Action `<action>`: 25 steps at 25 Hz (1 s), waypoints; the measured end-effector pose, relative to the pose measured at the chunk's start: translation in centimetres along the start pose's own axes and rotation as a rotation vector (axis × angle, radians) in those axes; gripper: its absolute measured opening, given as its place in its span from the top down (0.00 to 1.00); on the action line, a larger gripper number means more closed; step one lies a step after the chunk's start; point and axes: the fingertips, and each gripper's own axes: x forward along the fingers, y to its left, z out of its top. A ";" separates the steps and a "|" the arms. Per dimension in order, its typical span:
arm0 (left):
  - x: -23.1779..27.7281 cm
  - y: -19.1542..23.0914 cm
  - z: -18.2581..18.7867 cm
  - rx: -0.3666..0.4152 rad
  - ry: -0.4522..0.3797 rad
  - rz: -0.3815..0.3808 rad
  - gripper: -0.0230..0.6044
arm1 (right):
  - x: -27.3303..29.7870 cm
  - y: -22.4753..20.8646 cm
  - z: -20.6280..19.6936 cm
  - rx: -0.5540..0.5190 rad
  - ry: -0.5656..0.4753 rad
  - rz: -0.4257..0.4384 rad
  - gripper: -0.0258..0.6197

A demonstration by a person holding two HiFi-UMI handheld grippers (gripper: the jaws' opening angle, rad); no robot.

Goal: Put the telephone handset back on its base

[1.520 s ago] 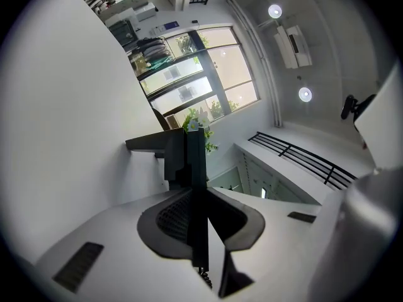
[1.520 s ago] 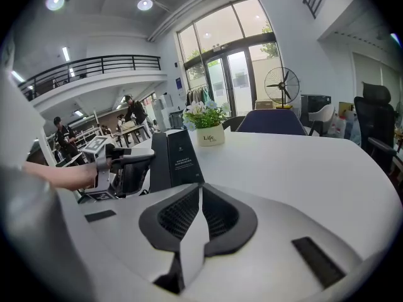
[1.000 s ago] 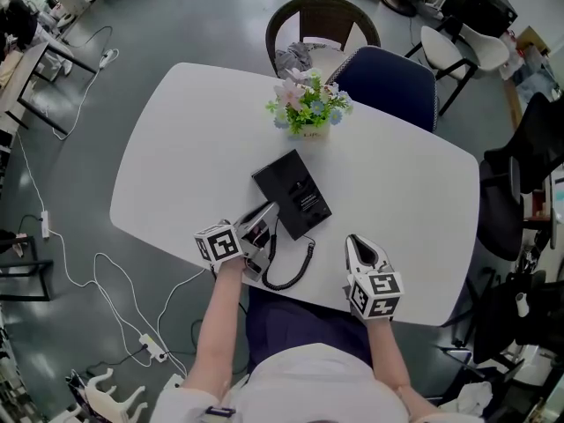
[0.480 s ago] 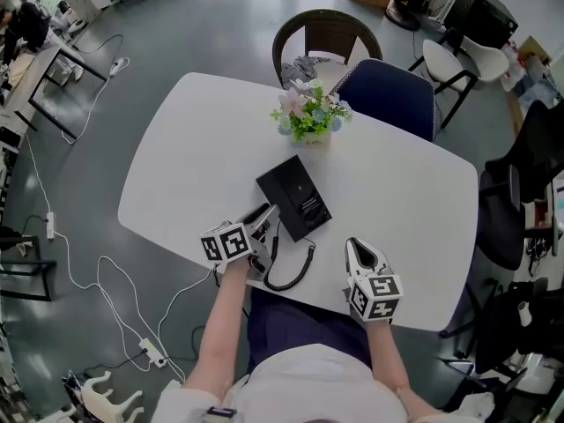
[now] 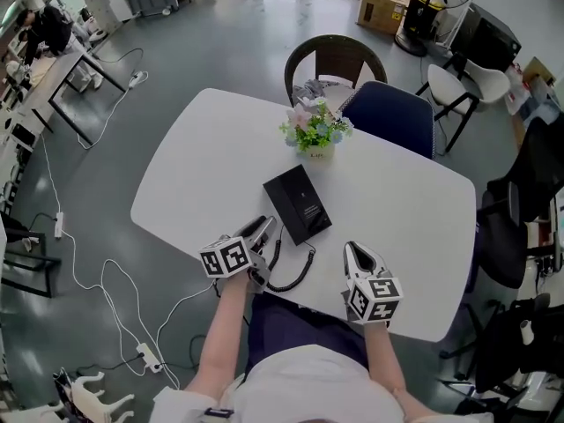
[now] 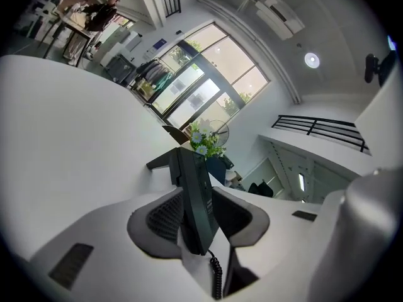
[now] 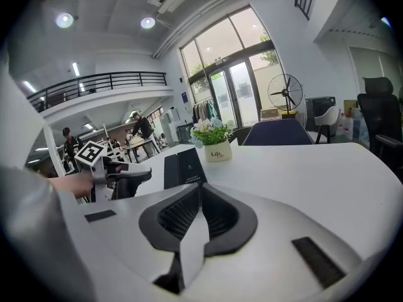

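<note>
The black telephone base [image 5: 298,204] lies in the middle of the white table [image 5: 203,166], below the flower pot. My left gripper [image 5: 256,239] is at the base's near-left corner, shut on the dark handset [image 5: 263,228]. In the left gripper view the handset [image 6: 192,175] stands on edge between the pads, held clear of the table, with the base [image 6: 162,160] beyond it. These jaws have just been opening, with the handset still between them. The coiled cord [image 5: 295,271] loops from the handset along the near edge. My right gripper [image 5: 357,252] is shut and empty, off to the right of the cord.
A pot of flowers [image 5: 315,130] stands just beyond the base. A blue chair [image 5: 392,117] and a wicker chair [image 5: 335,60] are at the table's far side. Cables trail on the floor at the left. I sit at the near edge.
My left gripper has lifted and rolled a little with the handset in it, and the handset now shows more on edge. The right gripper has risen slightly.
</note>
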 end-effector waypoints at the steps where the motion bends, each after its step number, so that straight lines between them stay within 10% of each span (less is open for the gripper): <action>1: -0.3 -0.5 0.2 0.022 -0.005 -0.002 0.75 | -0.1 0.0 0.3 -0.001 -0.008 0.003 0.90; 25: -6.3 -14.1 1.2 0.751 -0.223 0.019 0.79 | -5.2 1.8 7.8 -0.093 -0.233 0.081 0.90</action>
